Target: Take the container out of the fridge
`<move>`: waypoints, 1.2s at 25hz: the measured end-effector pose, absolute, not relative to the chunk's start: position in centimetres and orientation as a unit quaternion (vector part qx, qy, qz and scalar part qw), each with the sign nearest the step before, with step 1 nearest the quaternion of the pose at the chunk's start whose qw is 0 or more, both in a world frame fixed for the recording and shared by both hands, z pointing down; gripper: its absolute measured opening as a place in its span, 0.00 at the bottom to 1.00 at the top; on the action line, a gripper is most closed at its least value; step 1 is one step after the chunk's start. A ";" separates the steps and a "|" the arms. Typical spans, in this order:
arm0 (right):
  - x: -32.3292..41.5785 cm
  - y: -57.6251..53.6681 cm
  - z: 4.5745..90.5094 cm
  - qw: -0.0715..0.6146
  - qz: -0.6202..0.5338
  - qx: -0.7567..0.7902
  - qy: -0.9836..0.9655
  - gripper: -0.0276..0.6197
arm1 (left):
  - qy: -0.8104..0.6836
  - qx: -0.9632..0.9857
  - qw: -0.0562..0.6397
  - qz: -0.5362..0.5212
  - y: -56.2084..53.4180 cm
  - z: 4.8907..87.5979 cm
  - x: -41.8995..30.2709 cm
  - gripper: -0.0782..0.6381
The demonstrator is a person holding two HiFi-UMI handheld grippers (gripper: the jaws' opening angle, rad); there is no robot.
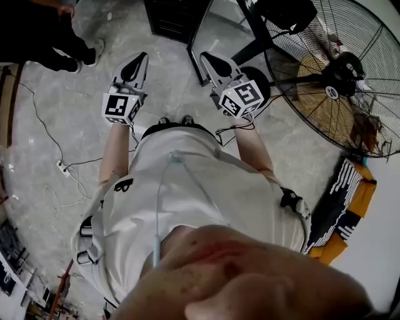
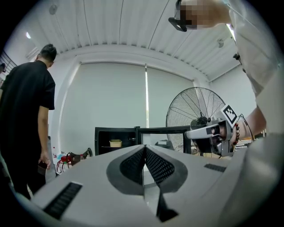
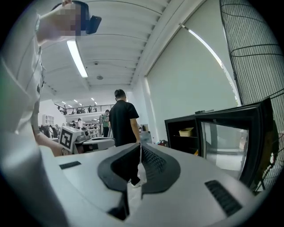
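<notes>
A small black fridge (image 2: 104,141) stands across the floor with its glass door (image 2: 165,131) swung open. On its shelf sits a pale yellow container (image 2: 116,143), which shows again in the right gripper view as the container (image 3: 186,131). My left gripper (image 2: 144,150) is shut and empty, well short of the fridge. My right gripper (image 3: 140,147) is also shut with nothing in it. In the head view both the left gripper (image 1: 140,58) and the right gripper (image 1: 205,58) are held up side by side in front of my body, pointing towards the fridge (image 1: 175,19).
A large black floor fan (image 1: 337,75) stands close on the right, beside the fridge door (image 1: 219,31). A person in black (image 2: 26,119) stands to the left of the fridge. Cables and a power strip (image 1: 62,167) lie on the floor at the left.
</notes>
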State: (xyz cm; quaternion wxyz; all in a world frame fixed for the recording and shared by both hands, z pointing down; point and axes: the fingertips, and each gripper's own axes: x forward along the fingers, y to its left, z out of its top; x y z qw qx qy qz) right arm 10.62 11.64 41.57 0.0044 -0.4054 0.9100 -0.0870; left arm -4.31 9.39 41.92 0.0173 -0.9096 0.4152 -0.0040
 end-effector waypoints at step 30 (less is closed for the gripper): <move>9.9 12.0 41.9 -0.016 -0.093 -0.420 0.903 0.54 | 0.429 -0.903 0.018 -0.013 10.9 42.4 -5.5 0.12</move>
